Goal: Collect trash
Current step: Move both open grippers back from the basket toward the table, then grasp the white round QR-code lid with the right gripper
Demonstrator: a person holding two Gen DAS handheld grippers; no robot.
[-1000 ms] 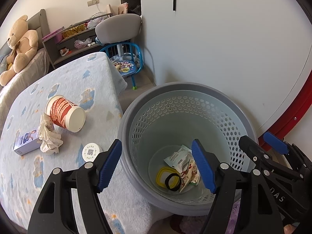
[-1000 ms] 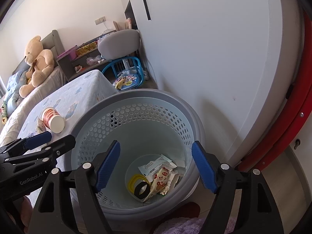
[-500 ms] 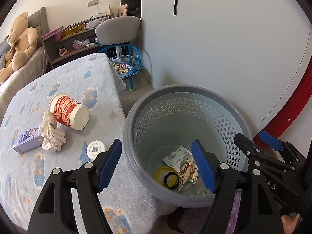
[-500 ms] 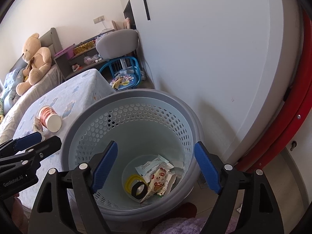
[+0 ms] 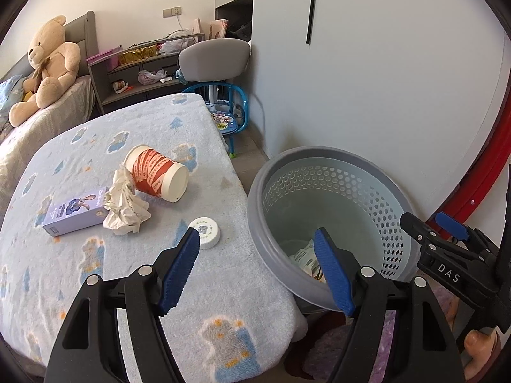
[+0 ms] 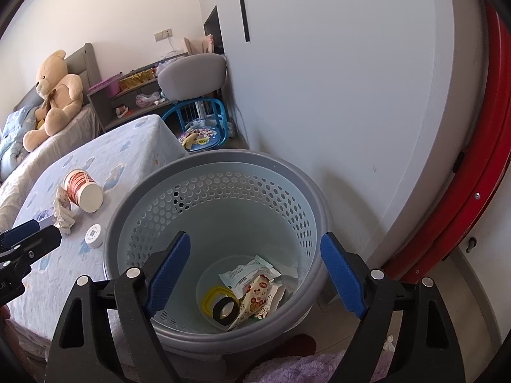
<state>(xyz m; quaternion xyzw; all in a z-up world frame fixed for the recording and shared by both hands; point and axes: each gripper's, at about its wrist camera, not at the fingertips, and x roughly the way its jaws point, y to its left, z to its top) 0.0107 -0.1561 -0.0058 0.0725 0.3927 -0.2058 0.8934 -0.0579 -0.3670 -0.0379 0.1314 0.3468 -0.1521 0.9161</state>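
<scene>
A grey perforated basket (image 6: 306, 188) (image 5: 268, 172) stands on the floor beside the blanket-covered table (image 5: 80, 271). Snack wrappers (image 6: 255, 296), a yellow ring and a black tape roll (image 6: 225, 309) lie at its bottom. On the blanket lie a tipped red paper cup (image 5: 156, 174), crumpled tissue (image 5: 126, 206), a purple carton (image 5: 73, 212) and a white round lid (image 5: 204, 231). My left gripper (image 5: 257, 274) is open and empty, straddling the blanket's edge and the basket rim, just near of the lid. My right gripper (image 6: 255, 276) hovers over the basket, its jaws opening with nothing between them.
A teddy bear (image 5: 44, 67) sits on a bed at the far left. A grey chair (image 5: 214, 59), a blue stool (image 5: 223, 108) and a cluttered shelf (image 5: 137, 73) stand behind the table. A white wall and red curved frame (image 6: 472, 175) lie right of the basket.
The left gripper has swung left from over the basket toward the table, so the cup, tissue, carton and lid sit nearer the middle. The right gripper's jaws have spread wider over the basket.
</scene>
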